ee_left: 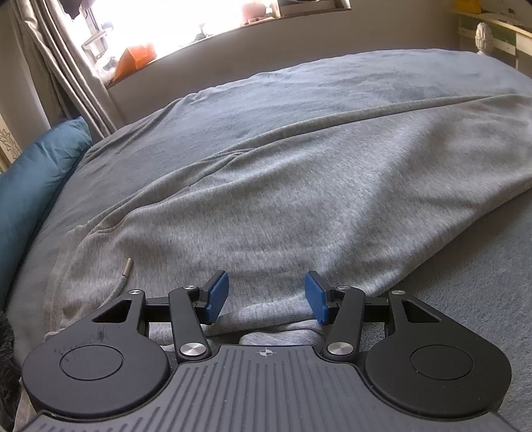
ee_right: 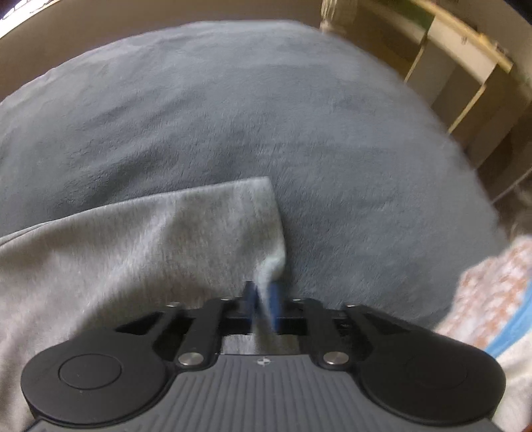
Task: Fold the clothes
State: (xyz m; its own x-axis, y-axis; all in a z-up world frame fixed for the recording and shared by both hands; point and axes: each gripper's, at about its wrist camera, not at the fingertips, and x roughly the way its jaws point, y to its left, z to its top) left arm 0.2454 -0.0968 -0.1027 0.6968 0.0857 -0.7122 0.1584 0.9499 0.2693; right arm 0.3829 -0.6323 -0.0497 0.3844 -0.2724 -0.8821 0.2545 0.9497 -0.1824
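Note:
A light grey knit garment [ee_left: 266, 186] lies spread over a grey-blue blanket [ee_left: 332, 83] on a bed. Its drawstring with a metal tip [ee_left: 127, 266] shows at the near left edge. My left gripper [ee_left: 267, 297] hovers low over the garment's near edge, open; its blue pads [ee_left: 217, 295] stand well apart, and bunched cloth lies under them. In the blurred right wrist view, my right gripper [ee_right: 262, 299] is shut on a hemmed corner of the same garment [ee_right: 149, 239], which rises into the pads from the blanket [ee_right: 232, 99].
A teal pillow [ee_left: 36, 186] lies at the bed's left edge beside a curtain [ee_left: 66, 66] and a bright window sill [ee_left: 232, 26]. A wooden frame [ee_right: 465, 66] runs behind the bed on the right. A patterned orange, white and blue cloth [ee_right: 492, 299] lies at the near right.

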